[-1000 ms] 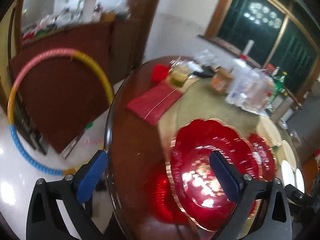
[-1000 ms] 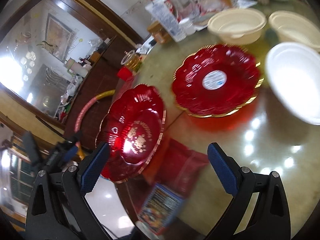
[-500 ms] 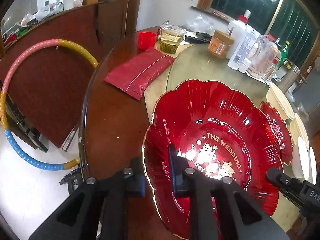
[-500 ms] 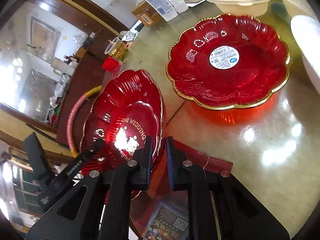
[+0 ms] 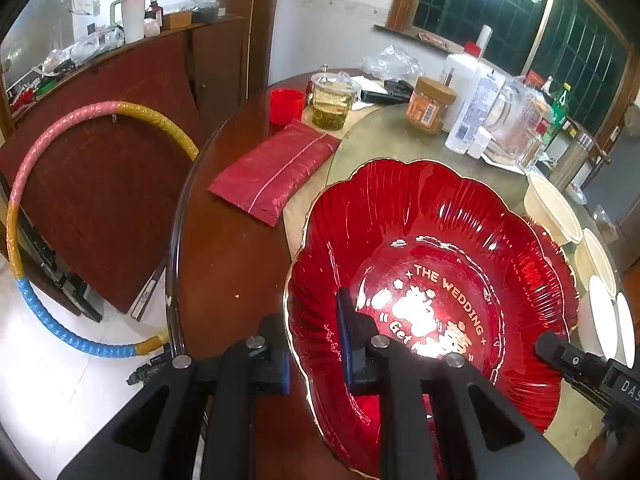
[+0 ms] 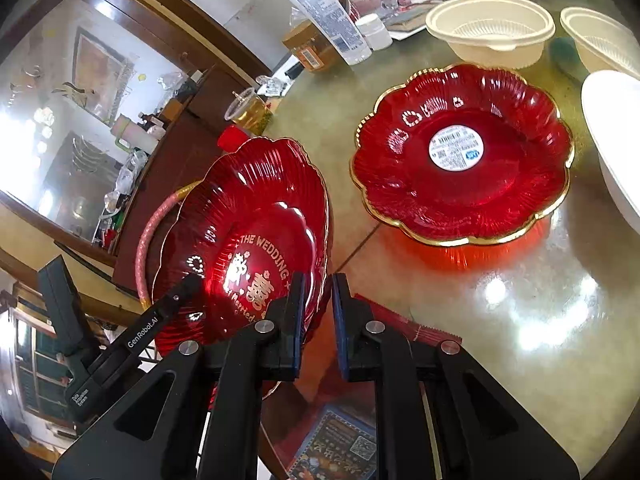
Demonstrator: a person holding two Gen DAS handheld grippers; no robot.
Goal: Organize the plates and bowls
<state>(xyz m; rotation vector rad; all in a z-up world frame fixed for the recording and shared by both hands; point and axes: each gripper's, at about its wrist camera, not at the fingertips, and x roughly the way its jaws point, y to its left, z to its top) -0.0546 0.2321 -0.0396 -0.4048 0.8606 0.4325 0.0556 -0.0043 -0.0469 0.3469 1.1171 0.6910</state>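
A red scalloped plate (image 5: 432,248) with a gold rim and "THE WEDDING" lettering is held tilted between both grippers at the near edge of the round table. My left gripper (image 5: 314,352) is shut on its left rim. My right gripper (image 6: 318,320) is shut on the plate (image 6: 248,216) at its opposite rim. Each gripper shows in the other's view, the right gripper (image 5: 580,364) and the left gripper (image 6: 120,340). A second red plate (image 6: 460,152) with a white sticker lies flat on the glass turntable (image 6: 520,300).
Two cream bowls (image 6: 490,28) (image 6: 600,40) and a white bowl (image 6: 616,128) stand beyond the second plate. A red packet (image 5: 276,172), a red cup (image 5: 286,106), jars and bottles (image 5: 464,100) crowd the far side. A hoop (image 5: 24,184) leans beside the table.
Both grippers stood open a second ago. They have since closed on opposite rims of the wedding plate and moved slightly closer to it.
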